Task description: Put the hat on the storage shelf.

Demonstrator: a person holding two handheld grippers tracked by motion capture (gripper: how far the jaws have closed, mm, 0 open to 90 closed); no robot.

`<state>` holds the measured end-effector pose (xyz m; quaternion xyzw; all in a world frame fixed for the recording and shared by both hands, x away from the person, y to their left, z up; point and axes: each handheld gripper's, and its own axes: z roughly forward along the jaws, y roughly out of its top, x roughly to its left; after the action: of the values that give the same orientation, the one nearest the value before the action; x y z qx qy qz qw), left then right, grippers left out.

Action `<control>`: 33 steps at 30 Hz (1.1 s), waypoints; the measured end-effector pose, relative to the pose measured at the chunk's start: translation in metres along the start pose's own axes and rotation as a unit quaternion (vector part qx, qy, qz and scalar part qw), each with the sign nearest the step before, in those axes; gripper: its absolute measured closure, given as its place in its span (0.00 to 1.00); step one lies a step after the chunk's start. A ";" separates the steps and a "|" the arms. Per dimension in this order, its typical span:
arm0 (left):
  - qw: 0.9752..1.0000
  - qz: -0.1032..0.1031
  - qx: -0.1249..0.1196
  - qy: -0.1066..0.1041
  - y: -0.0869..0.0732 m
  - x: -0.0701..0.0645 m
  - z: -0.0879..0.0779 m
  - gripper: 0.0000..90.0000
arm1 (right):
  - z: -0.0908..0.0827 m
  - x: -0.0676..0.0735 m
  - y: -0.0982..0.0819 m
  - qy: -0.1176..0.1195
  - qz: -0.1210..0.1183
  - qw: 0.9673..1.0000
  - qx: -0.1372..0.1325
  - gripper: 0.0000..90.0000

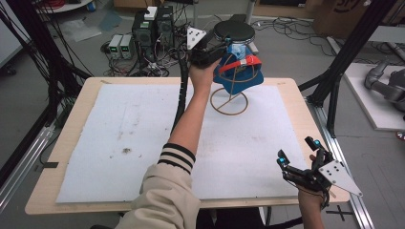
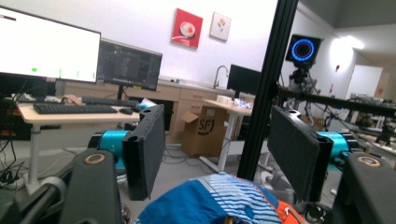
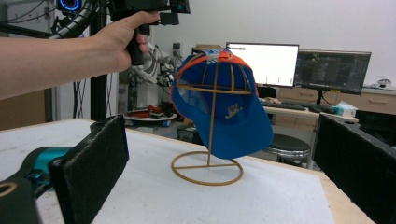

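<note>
Cap sits on wire stand at tabletop's one o'clock, brim tilted downward, long axis sloping. Left gripper fingers released above crown; right gripper fingers released, well apart at five o'clock.

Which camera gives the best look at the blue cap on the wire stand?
The right gripper view: the blue cap shows whole, side-on, hanging on the wire stand. The high view shows it from above, partly behind the left gripper. The left gripper view catches just its top.
</note>
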<state>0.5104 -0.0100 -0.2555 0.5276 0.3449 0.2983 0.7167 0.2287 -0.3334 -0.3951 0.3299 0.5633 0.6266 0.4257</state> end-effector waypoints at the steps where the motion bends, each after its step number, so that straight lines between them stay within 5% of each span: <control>1: 1.000 -0.001 -0.004 0.001 0.003 0.000 -0.003 0.37 | 0.000 0.001 0.001 0.001 0.000 1.000 -0.001 0.04; 6: 1.000 0.013 -0.010 0.004 0.017 0.001 -0.023 0.27 | 0.003 0.006 0.003 0.009 -0.001 1.000 -0.005 0.04; 19: 0.998 0.059 -0.022 0.012 0.045 0.004 -0.074 0.26 | 0.013 0.009 0.001 0.017 0.002 1.000 -0.006 0.04; 33: 0.993 0.097 -0.049 0.048 0.068 0.014 -0.154 0.26 | 0.023 0.002 0.002 -0.002 0.001 1.000 -0.003 0.04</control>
<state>0.3899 0.1037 -0.2237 0.5078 0.3116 0.4079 0.6919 0.2480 -0.3218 -0.3898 0.3303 0.5606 0.6277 0.4273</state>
